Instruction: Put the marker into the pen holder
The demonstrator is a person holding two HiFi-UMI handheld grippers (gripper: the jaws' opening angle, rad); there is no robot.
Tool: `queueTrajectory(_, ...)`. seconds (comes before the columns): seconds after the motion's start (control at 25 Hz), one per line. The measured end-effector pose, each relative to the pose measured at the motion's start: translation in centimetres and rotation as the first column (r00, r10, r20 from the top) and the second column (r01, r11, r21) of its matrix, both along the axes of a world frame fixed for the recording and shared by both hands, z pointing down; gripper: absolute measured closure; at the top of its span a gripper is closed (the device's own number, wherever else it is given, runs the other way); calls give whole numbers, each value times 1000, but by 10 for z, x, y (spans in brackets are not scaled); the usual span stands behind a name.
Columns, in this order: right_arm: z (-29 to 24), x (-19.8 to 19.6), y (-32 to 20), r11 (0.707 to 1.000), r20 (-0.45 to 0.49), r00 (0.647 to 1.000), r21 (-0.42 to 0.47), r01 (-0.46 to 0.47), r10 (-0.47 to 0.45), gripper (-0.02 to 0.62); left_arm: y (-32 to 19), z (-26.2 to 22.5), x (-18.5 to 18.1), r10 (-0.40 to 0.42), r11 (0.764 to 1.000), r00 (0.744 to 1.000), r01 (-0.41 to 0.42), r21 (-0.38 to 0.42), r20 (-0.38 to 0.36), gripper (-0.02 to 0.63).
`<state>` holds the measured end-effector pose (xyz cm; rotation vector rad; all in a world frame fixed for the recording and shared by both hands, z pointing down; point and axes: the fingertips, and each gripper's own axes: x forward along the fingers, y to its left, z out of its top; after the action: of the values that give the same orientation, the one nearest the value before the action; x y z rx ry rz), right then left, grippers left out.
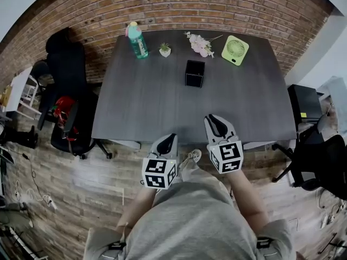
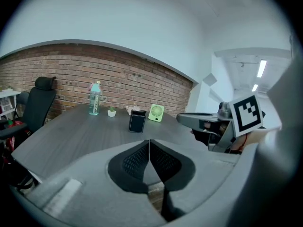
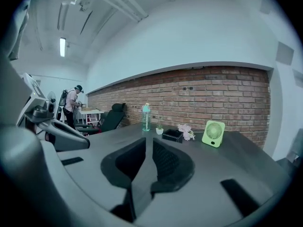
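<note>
My left gripper (image 1: 169,140) and right gripper (image 1: 214,121) have jaws pressed together, holding nothing, well apart from the black pen holder (image 1: 194,73).

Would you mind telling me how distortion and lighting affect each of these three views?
Head view: fisheye bows the table edges and brick wall. Left gripper view: corners vignetted black, ceiling light glares. Right gripper view: right tool dim and soft; fan sharper.
</note>
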<state>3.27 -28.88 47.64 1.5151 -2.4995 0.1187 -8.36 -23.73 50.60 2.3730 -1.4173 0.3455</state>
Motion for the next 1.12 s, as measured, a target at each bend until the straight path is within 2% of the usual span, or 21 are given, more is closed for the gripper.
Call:
queueTrajectory(0.52, -24, 8, 105, 998, 32, 999, 53, -44, 42, 591, 85, -6, -2, 11, 1000, 1000, -11, 17, -6, 586)
queueTrajectory(1.12, -27, 0, 170, 998, 48, 999, 69, -7, 3, 592, 136, -11, -2, 5, 999, 1000, -5, 43, -7, 586)
